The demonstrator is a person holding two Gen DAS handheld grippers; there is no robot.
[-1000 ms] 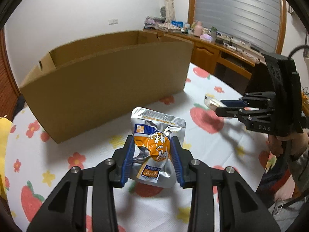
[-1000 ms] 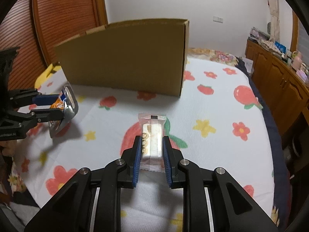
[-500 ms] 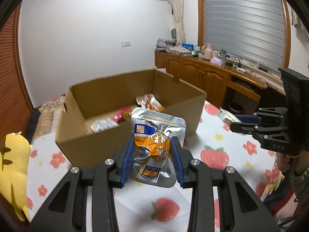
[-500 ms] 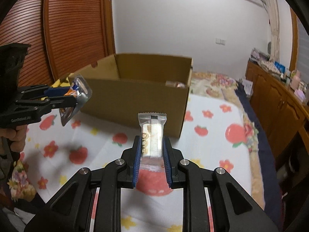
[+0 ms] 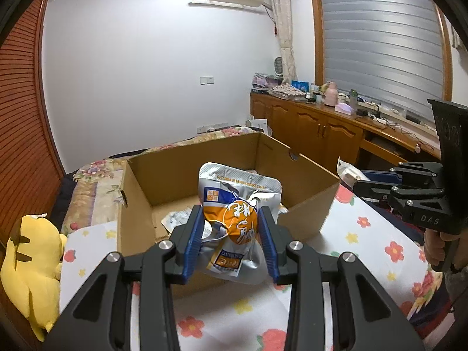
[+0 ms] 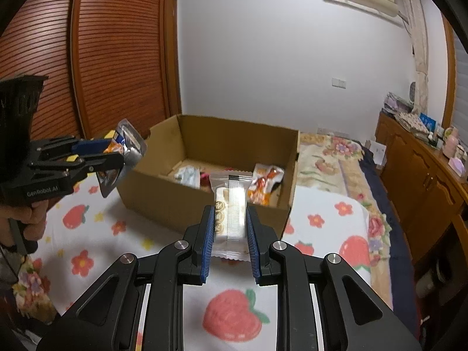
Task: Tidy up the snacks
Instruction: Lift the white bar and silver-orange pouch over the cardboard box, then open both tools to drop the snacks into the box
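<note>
My left gripper (image 5: 231, 222) is shut on a silver and orange snack pouch (image 5: 238, 204), held above the near wall of an open cardboard box (image 5: 137, 204). My right gripper (image 6: 228, 219) is shut on a clear-wrapped white wafer bar (image 6: 231, 201), also in the air before the cardboard box (image 6: 163, 187). Each gripper shows in the other's view: the right gripper (image 5: 365, 184) at the right with its bar, the left gripper (image 6: 117, 155) at the left with the pouch (image 6: 128, 143). Several snack packets (image 6: 263, 184) lie inside the box.
The box stands on a white tablecloth (image 5: 365, 248) printed with strawberries and flowers. A yellow plush toy (image 5: 29, 260) sits at the left edge. A wooden cabinet (image 5: 321, 134) with clutter runs along the right wall. A hand (image 6: 26, 219) holds the left gripper's handle.
Both grippers have risen with their snacks still held. The box's outer wall filled the view before; now I look down into its open top, and it appears nearer.
</note>
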